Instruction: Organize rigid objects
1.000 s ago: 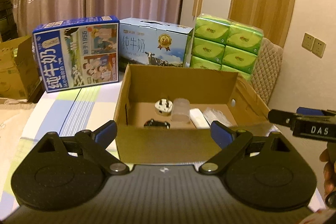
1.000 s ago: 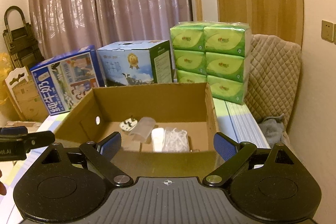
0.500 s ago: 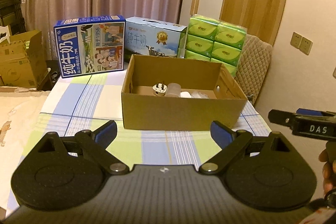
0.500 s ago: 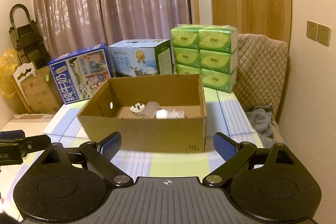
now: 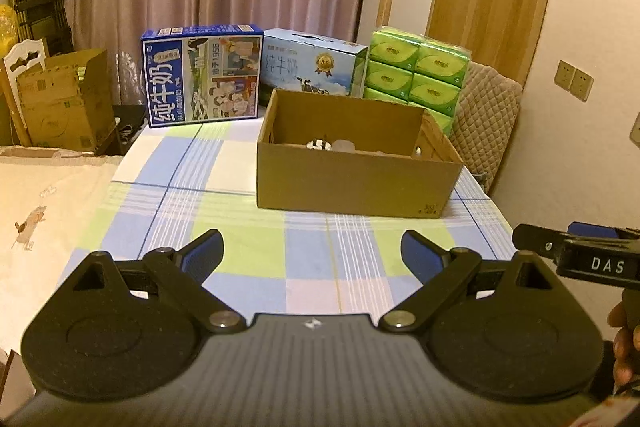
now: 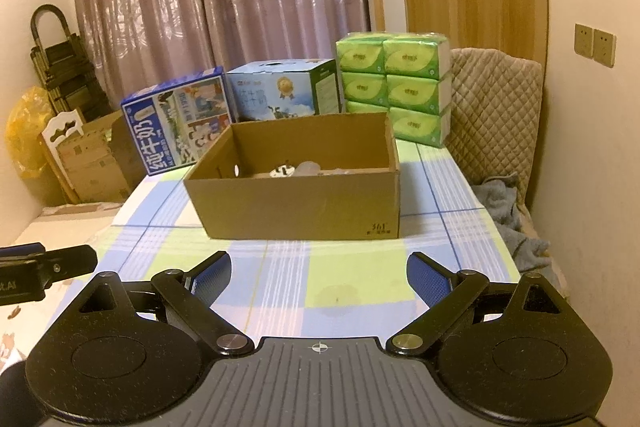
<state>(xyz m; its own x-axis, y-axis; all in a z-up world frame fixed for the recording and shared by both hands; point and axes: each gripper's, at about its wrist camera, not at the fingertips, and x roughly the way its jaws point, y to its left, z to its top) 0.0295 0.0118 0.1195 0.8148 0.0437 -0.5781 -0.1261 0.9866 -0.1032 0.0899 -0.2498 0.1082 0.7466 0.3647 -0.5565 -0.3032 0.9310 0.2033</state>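
Looks near done: plug and other small items sit in cardboard box; checked tablecloth shows nothing loose. Left gripper and right gripper both spread wide, holding nothing.

white plug upright, inside open carton

Right gripper spread wide, cardboard box ahead, possibly a plug inside

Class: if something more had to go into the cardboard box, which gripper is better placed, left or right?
Hardly any difference. Left gripper and right gripper are both open, empty and facing the cardboard box; right looks slightly nearer.
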